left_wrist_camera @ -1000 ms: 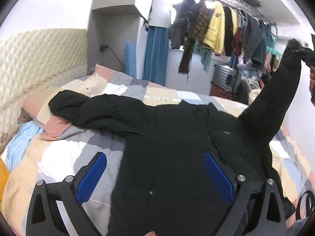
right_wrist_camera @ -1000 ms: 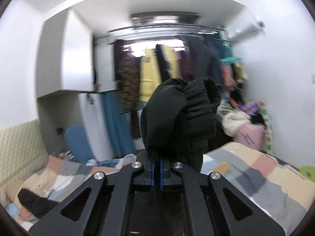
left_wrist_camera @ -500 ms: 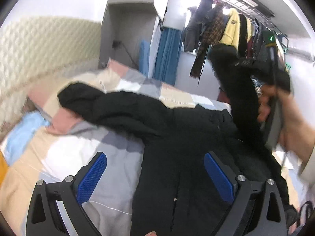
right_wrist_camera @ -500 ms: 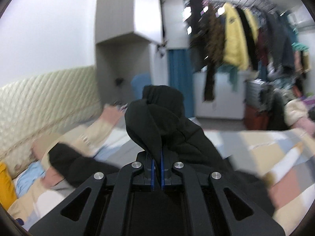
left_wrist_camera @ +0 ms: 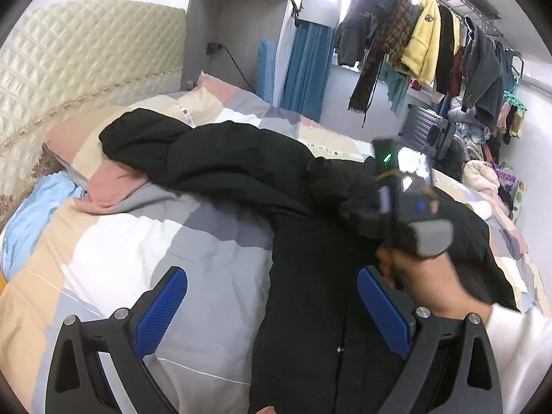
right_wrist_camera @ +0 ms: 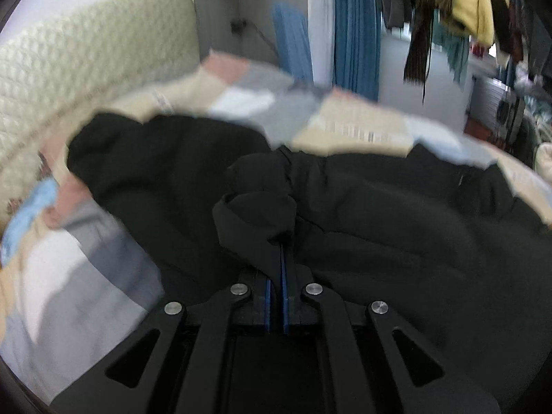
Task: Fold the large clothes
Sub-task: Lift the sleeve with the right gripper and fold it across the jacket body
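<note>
Now, largest first:
Bed (left_wrist_camera: 114, 241): soft patchwork quilt in grey, cream and pink, filling the left half of the left wrist frame.
Black coat (left_wrist_camera: 310, 293): bulky, matte, spread across the bed at frame centre.
Left gripper (left_wrist_camera: 272, 307): blue ribbed pads wide apart, holding nothing.
Right gripper (right_wrist_camera: 275, 265): pinched on the coat's sleeve cuff (right_wrist_camera: 255, 214).

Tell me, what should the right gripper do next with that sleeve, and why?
Probably lower a little more and let go. The right gripper is shut on the sleeve, which is over the coat's chest on the bed, so releasing there would finish that fold. The left gripper is open.
</note>
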A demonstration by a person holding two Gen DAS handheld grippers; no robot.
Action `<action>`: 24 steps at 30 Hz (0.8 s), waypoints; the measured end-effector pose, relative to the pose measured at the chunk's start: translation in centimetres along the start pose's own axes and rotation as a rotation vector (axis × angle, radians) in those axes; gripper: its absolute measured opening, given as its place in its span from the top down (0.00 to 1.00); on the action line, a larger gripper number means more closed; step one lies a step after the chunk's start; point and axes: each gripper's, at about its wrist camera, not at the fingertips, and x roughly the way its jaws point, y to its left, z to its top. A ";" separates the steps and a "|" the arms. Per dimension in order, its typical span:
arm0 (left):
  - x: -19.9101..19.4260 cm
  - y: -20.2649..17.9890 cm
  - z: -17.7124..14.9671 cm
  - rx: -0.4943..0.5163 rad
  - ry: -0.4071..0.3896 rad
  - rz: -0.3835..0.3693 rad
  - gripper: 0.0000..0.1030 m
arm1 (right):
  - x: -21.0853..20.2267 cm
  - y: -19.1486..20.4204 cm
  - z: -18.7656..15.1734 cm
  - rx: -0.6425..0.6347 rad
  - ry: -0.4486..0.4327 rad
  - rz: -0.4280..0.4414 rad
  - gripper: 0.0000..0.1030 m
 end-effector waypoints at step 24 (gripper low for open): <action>-3.2 0.0 0.4 0.002 -0.083 -0.013 0.03 | -12.2 -1.1 1.8 -0.006 -0.068 0.064 0.19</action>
